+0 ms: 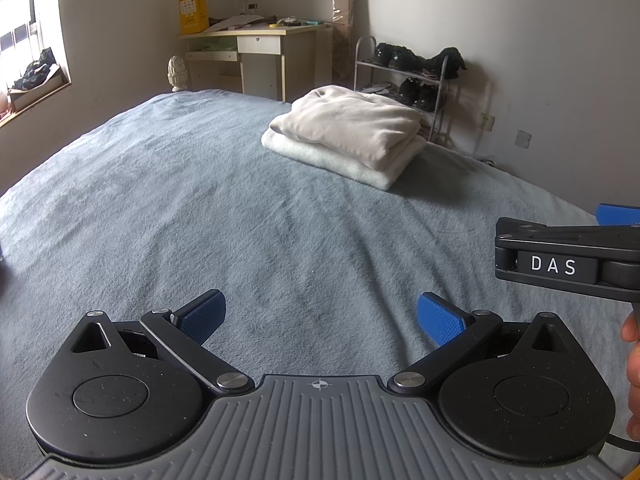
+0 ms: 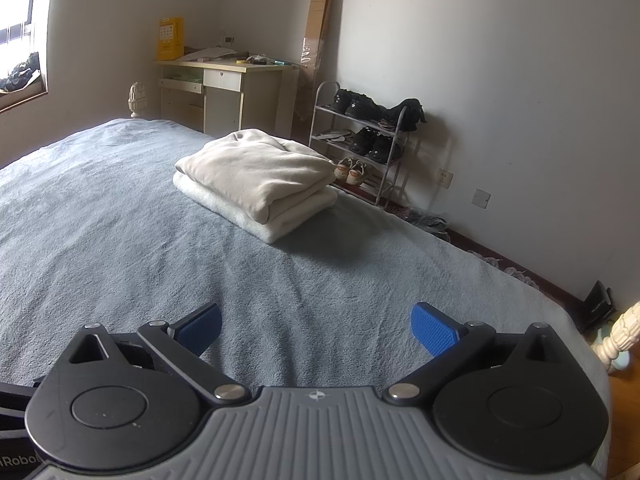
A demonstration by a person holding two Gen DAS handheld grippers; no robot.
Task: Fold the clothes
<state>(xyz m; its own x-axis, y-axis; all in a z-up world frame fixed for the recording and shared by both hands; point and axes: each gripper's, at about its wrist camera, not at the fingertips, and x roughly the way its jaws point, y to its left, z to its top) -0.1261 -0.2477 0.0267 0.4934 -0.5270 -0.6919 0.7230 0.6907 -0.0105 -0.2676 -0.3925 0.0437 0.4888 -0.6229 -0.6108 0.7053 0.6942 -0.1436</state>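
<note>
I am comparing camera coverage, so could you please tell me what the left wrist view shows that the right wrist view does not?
Only the left wrist view shows the right gripper from the side, marked DAS, with the person's fingers at the edge.

Only the right wrist view shows the carved bedpost at the bed's near corner, the wooden floor and the light sneakers on the rack's lowest shelf.

Both show the folded clothes stacked on the blue bedspread, the desk, the shoe rack, and an open, empty gripper in front.

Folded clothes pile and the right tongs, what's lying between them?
Only bare blue bedspread lies between the right tongs and the folded clothes pile, in the right wrist view.
</note>
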